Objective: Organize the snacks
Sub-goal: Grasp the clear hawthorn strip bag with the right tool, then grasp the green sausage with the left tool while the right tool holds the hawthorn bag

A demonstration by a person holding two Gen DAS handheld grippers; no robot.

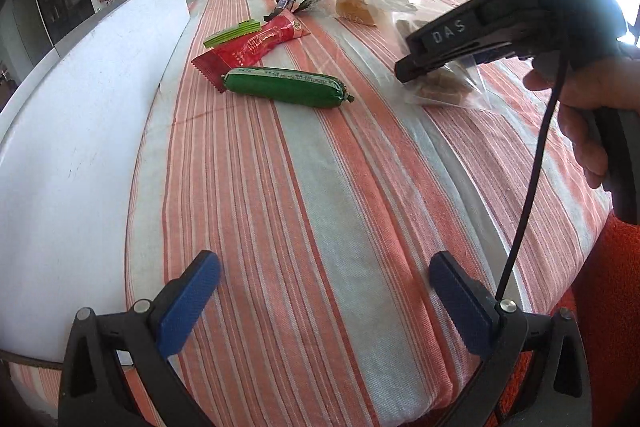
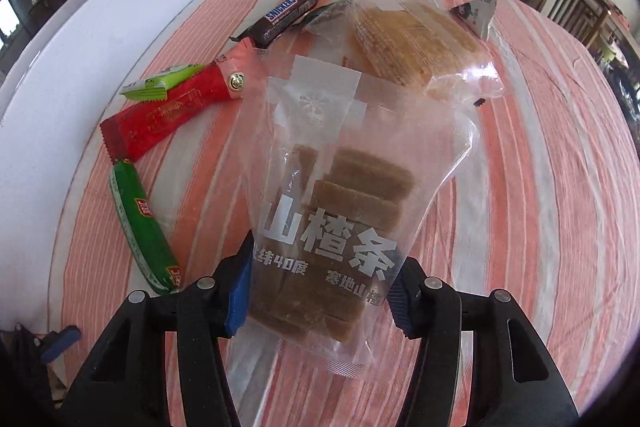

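So the right gripper has its blue pads either side of the clear plastic bag of brown hawthorn strips, apparently clamped (bag's long axis runs straight away from it). Left gripper hangs wide apart over the striped tablecloth, farther off.
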